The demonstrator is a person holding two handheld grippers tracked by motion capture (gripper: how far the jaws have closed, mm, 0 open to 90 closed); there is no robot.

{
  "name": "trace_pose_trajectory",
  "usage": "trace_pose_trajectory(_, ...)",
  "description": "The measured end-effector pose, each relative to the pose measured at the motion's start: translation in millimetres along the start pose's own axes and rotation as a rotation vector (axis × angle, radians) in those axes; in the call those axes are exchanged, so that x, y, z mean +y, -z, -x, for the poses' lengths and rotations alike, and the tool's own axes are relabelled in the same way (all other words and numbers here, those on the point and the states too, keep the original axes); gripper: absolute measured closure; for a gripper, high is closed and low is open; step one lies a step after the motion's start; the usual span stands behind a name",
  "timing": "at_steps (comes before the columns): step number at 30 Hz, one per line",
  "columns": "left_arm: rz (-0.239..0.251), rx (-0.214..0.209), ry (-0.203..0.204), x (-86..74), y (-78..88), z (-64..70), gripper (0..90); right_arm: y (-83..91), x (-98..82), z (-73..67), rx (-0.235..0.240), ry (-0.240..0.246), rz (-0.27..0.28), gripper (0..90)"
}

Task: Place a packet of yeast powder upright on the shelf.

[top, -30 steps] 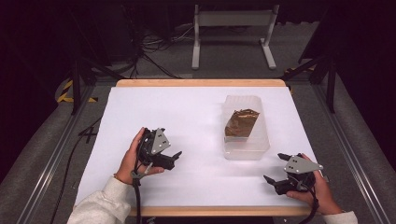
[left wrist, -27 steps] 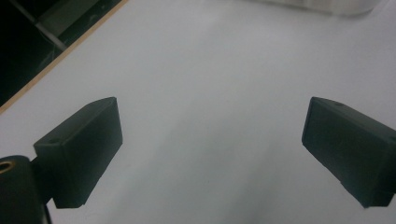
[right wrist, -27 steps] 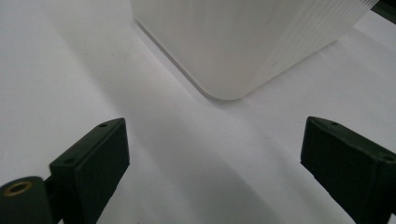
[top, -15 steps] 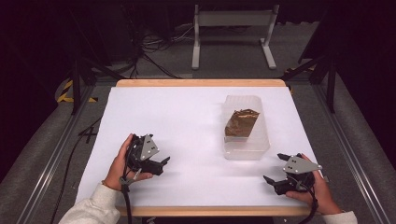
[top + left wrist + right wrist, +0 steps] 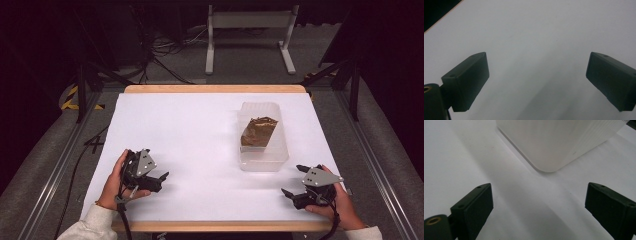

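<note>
My left gripper (image 5: 161, 181) sits low over the white counter (image 5: 190, 135) with its jaws spread wide and nothing between them; ahead of them I see bare surface, with the counter's edge far off to the upper left. My right gripper (image 5: 294, 181) also has its jaws wide and empty. The clear container (image 5: 263, 150) stands just ahead of those jaws, its rounded corner nearest, a brown piece (image 5: 257, 132) inside. Open counter lies between my grippers.

Both grippers rest low on the white tabletop (image 5: 200, 130), jaws spread: left gripper (image 5: 161, 181), right gripper (image 5: 295, 181); a clear box (image 5: 263, 159) holding brown stuff (image 5: 257, 132) lies just beyond the right jaws.
</note>
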State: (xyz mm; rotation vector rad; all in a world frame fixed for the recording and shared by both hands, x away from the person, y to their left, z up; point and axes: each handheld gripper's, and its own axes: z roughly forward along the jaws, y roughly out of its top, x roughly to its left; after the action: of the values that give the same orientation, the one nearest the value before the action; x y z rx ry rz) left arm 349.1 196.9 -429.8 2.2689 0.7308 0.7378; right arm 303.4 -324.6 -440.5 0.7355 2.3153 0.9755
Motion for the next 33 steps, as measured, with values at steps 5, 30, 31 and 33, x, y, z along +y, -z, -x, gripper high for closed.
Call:
trace_pose_trajectory(5, -0.009, 0.007, 0.044, -12.8, 3.9, -1.6, 5.1, 0.2, 0.0, 0.1, -0.001, -0.001, 0.001, 8.6)
trace_pose_trajectory(30, 0.058, 0.015, 0.231, -65.0, 37.2, -12.0, 5.5, 0.9, 1.2, -0.8, -0.002, 0.007, 0.007, 8.5)
trace_pose_trajectory(31, 0.058, 0.015, 0.231, -65.0, 37.2, -12.0, 5.9, 0.9, 1.2, -0.8, -0.002, 0.007, 0.007, 8.5)
trace_pose_trajectory(33, 0.08, 0.011, 0.265, -70.1, 41.7, -14.5, 6.1, 1.0, 1.3, -0.7, -0.002, 0.007, 0.007, 8.5)
